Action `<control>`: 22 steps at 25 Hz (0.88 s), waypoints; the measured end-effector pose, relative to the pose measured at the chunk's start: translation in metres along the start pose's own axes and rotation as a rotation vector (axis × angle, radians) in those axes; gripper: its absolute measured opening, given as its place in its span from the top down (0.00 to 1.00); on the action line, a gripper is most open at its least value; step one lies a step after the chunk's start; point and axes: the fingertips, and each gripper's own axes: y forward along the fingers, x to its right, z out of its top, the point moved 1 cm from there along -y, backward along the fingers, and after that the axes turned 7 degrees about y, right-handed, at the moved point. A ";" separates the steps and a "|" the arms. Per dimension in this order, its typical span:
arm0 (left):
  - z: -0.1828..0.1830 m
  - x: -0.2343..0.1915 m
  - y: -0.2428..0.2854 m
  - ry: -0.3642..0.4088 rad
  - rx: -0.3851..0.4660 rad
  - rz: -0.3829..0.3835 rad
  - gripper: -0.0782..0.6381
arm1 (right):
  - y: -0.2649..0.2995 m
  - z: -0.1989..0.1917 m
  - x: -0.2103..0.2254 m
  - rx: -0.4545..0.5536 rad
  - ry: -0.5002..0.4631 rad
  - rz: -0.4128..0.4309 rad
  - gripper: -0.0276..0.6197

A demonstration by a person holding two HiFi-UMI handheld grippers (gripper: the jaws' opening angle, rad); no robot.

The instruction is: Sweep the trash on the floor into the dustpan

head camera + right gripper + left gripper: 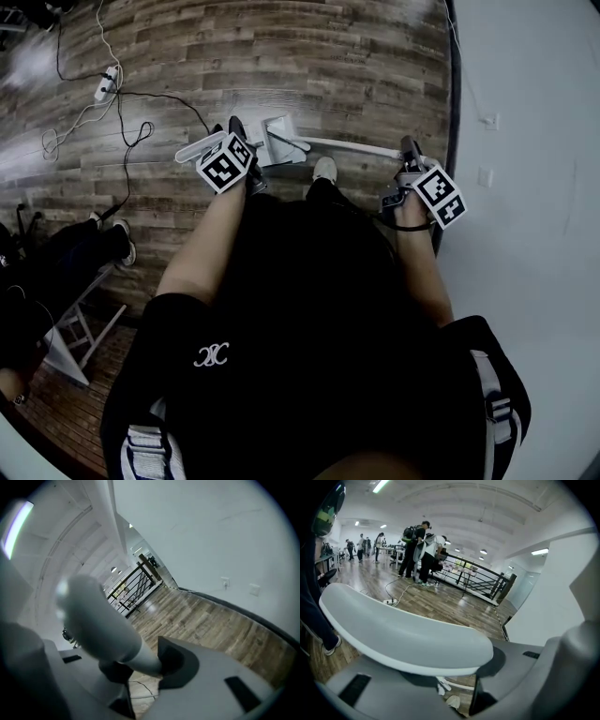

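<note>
My left gripper [234, 150] is shut on a broad, flat pale-grey handle [200, 148], which lies across its jaws in the left gripper view [403, 630]. My right gripper [410, 164] is shut on the round grey end of a long pole [352, 146]; in the right gripper view this broom handle [101, 620] fills the jaws. The pole runs left to a pale grey pan-like piece [281, 141] on the wooden floor, where dustpan and broom head cannot be told apart. No trash can be made out.
A white wall [525, 141] with a black baseboard [453, 94] stands close on the right. A power strip with cables [105, 84] lies at the back left. A seated person's legs [94, 239] are at the left, and my own shoe [324, 170] is beside the pan.
</note>
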 end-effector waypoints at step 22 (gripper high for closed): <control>0.016 -0.065 -0.006 -0.212 -0.006 0.061 0.67 | -0.067 0.108 -0.021 0.307 -0.074 -0.018 0.80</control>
